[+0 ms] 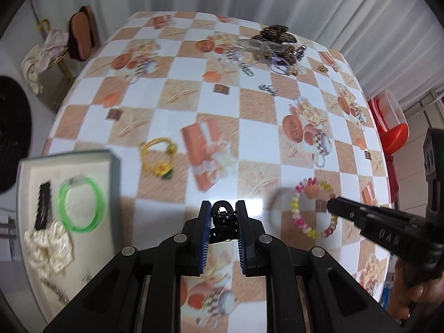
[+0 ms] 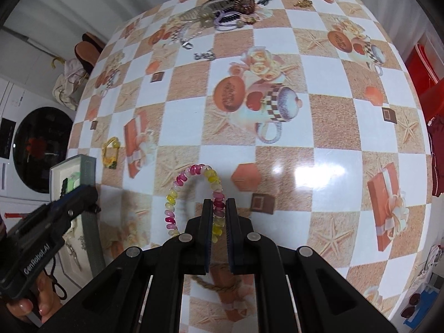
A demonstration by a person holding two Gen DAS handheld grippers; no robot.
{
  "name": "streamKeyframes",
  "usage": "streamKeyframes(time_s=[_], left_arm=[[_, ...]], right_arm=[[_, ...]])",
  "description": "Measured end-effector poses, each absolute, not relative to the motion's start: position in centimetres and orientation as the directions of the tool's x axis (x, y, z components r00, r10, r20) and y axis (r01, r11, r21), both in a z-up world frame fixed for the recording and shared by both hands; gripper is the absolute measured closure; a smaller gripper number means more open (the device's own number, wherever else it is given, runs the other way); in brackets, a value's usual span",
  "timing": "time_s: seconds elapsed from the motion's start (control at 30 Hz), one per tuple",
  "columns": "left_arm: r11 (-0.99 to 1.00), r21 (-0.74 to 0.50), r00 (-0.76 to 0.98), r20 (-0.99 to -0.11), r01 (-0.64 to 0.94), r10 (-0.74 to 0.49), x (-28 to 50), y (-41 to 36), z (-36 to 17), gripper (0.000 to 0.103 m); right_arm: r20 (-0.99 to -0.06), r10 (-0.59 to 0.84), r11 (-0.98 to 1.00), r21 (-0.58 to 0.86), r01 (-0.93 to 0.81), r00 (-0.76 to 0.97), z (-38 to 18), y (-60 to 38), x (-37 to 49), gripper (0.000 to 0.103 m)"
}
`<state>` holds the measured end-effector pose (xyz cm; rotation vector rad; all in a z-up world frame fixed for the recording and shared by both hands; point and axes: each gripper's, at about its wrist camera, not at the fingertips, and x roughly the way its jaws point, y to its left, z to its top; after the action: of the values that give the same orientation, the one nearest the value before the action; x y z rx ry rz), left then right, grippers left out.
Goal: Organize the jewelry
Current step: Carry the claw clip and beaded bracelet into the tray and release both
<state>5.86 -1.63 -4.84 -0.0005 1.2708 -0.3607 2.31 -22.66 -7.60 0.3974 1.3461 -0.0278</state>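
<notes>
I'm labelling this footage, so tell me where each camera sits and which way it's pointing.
Left wrist: sits on the left tool, facing across the table; it grips a black hair claw; white tray at left, right tool and hand at right.
Right wrist: sits on the right tool, gripping the pink-yellow beaded bracelet; left tool at left.
Shared: bracelet, tray, far jewelry pile.

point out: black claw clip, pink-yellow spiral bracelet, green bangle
black claw clip (image 1: pixel 223 214), left wrist view, on its top hinge.
pink-yellow spiral bracelet (image 2: pixel 194 169), right wrist view, on its far arc.
green bangle (image 1: pixel 97 194), left wrist view, on its right rim.
</notes>
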Motion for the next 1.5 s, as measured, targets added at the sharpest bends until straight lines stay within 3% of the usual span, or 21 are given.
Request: streamKeyframes(time_s=[0.73,1.5], left_arm=[[0.981,-0.193,0.28,-0.941,0.025,-0.193,-0.1,11.7,-4.2,0.081],[0.975,-0.176,0.257,-0.957,-0.137,-0.136,-3.0,20.1,-7.1,0.081]], right_arm=[[-0.932,0.279,0.956,0.293,0.03,0.231,-3.5,-10.4,3.4,0.094],[-0.937,0.322,0.94,0.3,-0.163,0.133,-4.9,2.0,4.3,0.094]])
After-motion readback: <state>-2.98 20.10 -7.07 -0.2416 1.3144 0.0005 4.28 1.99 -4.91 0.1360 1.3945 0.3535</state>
